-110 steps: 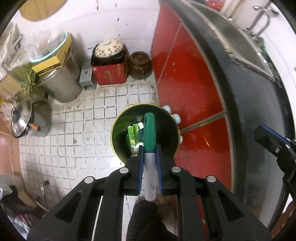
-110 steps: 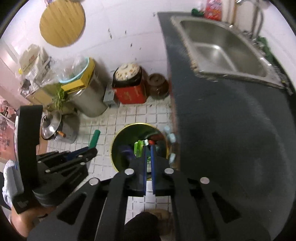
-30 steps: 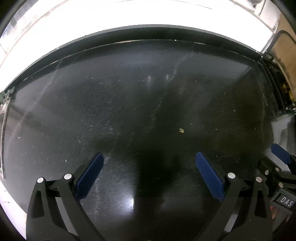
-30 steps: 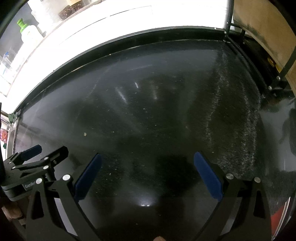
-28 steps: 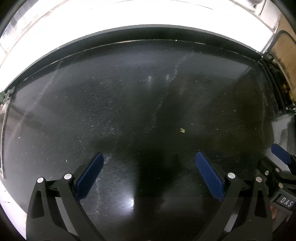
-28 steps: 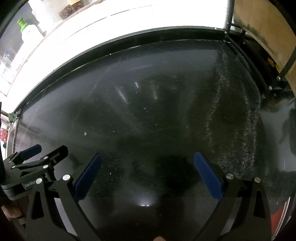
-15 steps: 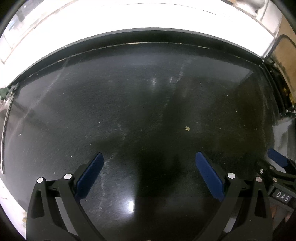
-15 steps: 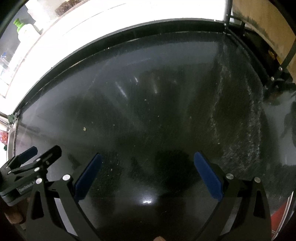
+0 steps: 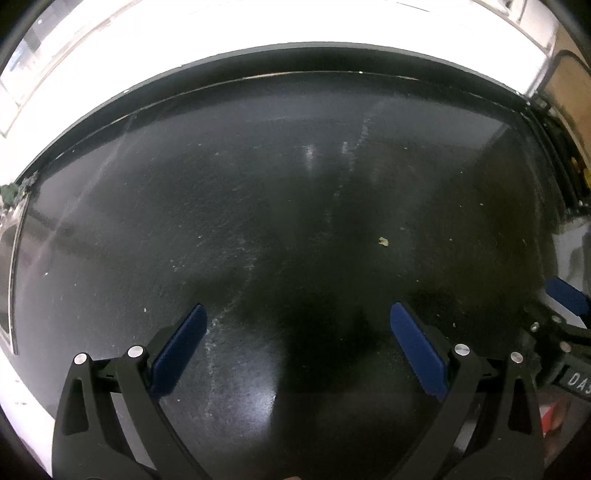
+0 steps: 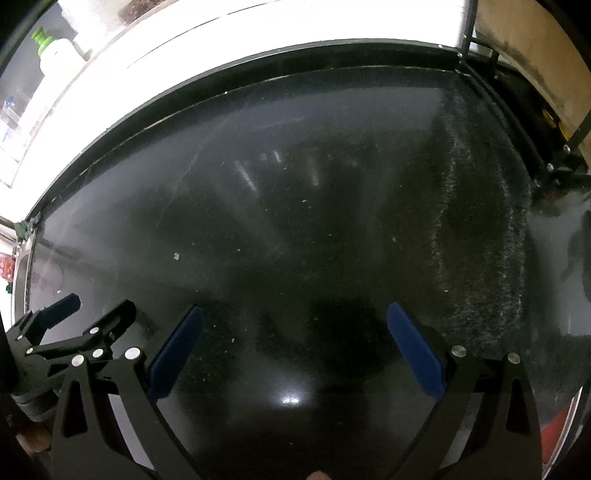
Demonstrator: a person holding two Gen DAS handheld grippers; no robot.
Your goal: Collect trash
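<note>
My left gripper (image 9: 297, 347) is open and empty, hovering over a black stone countertop (image 9: 280, 192). My right gripper (image 10: 295, 349) is also open and empty over the same countertop (image 10: 295, 206). A small pale crumb (image 9: 383, 242) lies on the counter ahead and right of the left gripper; it also shows in the right wrist view (image 10: 176, 255). The left gripper appears at the lower left of the right wrist view (image 10: 74, 332), and the right gripper's blue fingertip (image 9: 567, 295) appears at the right edge of the left wrist view. No trash bin is in view.
A bright white wall runs along the counter's far edge (image 9: 295, 33). A green-capped white bottle (image 10: 55, 55) stands at the far left. A sink edge (image 10: 20, 266) shows at the left, and a black rack with a wooden board (image 10: 535, 74) at the right.
3.7 s ago my left gripper held a green-capped marker over the floor bin and my right was shut. Both are now open and empty over the counter, drifting slightly in the last second.
</note>
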